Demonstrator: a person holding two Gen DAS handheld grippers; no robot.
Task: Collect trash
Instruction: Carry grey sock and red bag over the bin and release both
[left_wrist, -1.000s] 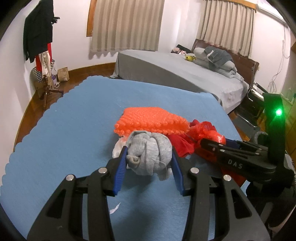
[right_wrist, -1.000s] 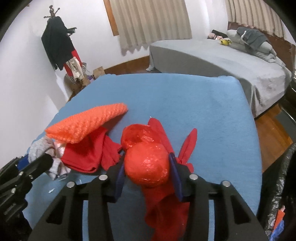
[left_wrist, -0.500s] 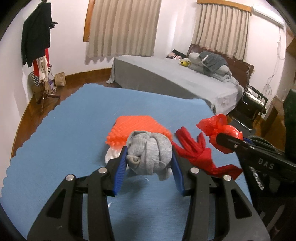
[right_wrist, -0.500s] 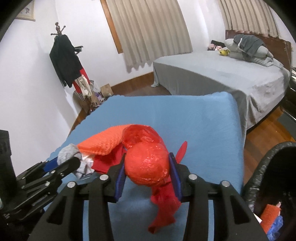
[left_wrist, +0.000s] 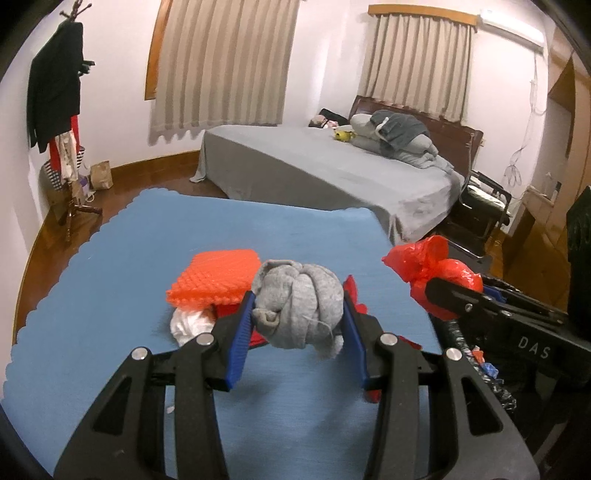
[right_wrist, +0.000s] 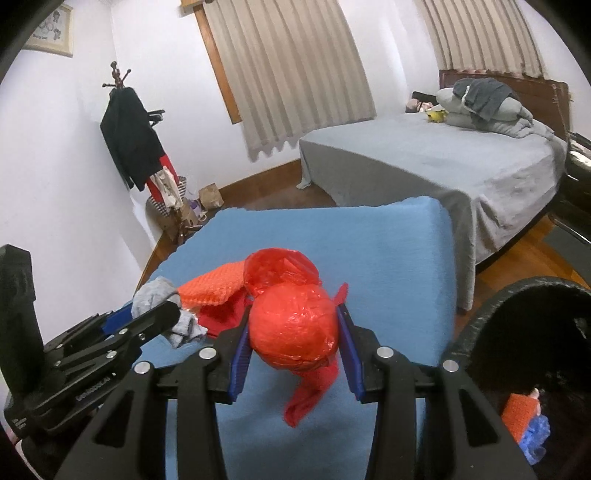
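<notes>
My left gripper is shut on a balled grey cloth and holds it above the blue table cover. It also shows in the right wrist view. My right gripper is shut on a knotted red plastic bag, lifted off the table; the bag also shows in the left wrist view. An orange bubble-wrap pad, a white crumpled wad and a red cloth lie on the table.
A black-lined trash bin stands at the table's right edge with orange and blue scraps inside. A grey bed lies beyond the table. A coat rack stands at the left wall.
Both grippers have risen off the table with their loads. The right gripper has carried the red bag to the right, toward the bin, which has come into its view.
</notes>
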